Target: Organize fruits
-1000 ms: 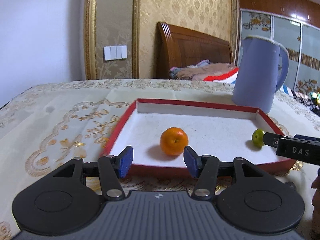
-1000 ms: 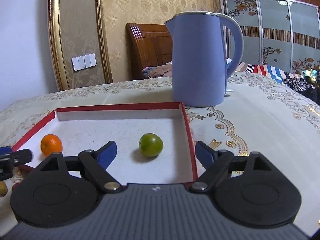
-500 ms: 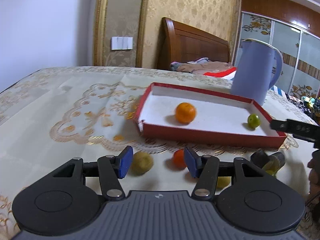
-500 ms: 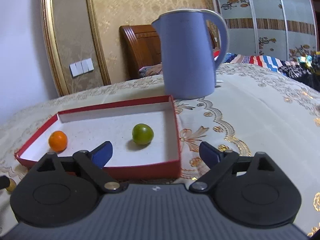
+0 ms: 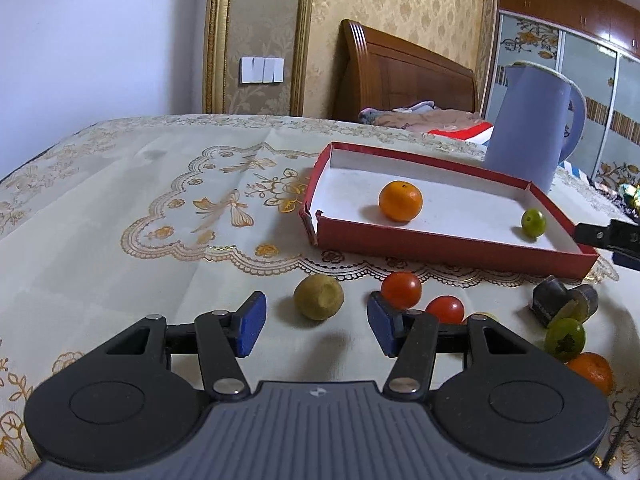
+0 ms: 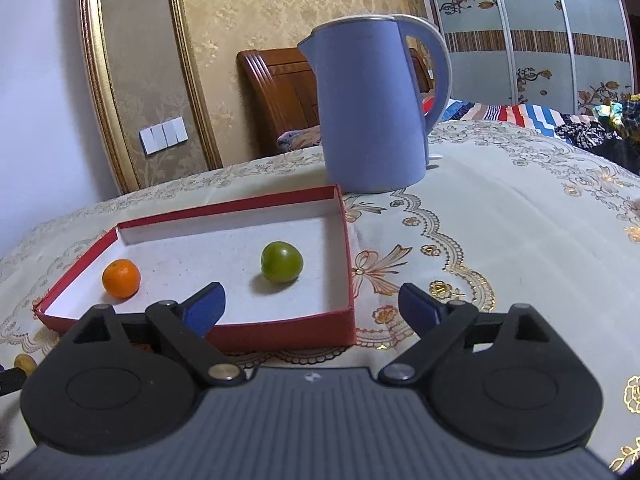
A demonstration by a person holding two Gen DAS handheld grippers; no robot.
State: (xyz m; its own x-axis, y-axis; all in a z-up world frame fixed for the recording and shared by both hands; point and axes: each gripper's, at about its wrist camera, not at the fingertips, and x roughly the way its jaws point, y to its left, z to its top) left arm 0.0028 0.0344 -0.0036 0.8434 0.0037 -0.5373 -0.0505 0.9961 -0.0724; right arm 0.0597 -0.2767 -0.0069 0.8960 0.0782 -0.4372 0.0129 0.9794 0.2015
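Red box (image 5: 448, 246) (long axis left-right) holds orange (image 5: 400, 201) and green fruit (image 5: 533, 222).

The box (image 5: 452, 246) is red outside and white inside, with an orange fruit (image 5: 400, 201) and a green fruit (image 5: 533, 222) in it, the jug (image 6: 374, 108) is light blue, and the tablecloth (image 5: 140, 208) is cream with gold flowers.

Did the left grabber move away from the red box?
Yes. The left gripper has backed away from the red box: its fingers were at the box's near wall a second ago; now loose fruit like the kiwi lies between.
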